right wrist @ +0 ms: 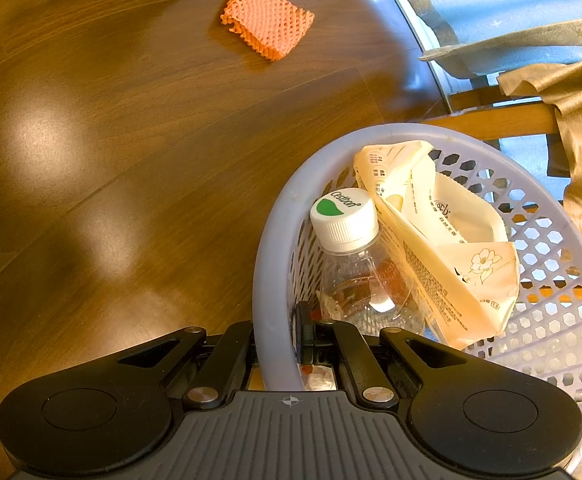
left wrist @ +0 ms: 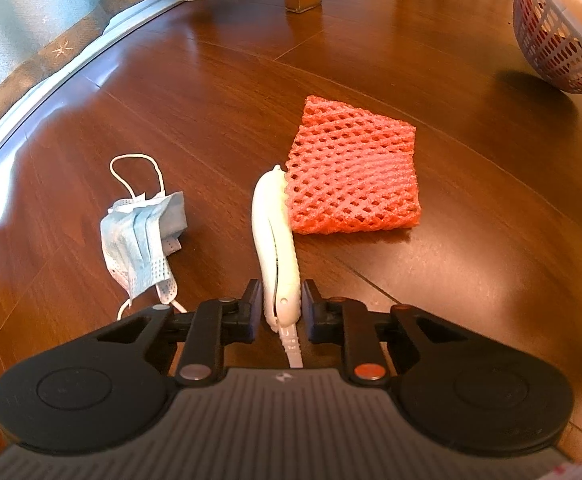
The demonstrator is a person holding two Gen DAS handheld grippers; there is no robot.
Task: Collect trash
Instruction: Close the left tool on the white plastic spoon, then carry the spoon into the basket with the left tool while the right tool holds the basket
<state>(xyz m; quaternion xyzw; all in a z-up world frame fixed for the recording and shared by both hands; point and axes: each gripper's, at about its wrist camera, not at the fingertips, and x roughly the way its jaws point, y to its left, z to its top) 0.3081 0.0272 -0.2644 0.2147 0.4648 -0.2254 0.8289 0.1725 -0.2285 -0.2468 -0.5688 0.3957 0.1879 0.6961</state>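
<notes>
Basket (right wrist: pixel 275 280) gripped (mask (left wrist: pixel 143 236) grounded).

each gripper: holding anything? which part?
Left gripper: pads flank the white tongs' hinge end, apparently gripping it, tips touching the orange foam net. Right gripper: shut on the lavender basket's near rim.

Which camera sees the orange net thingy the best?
The left wrist view: the orange foam net lies close and large on the wooden floor, its mesh clear, just past the white tongs. The right wrist view shows it small, near the top edge.
</notes>
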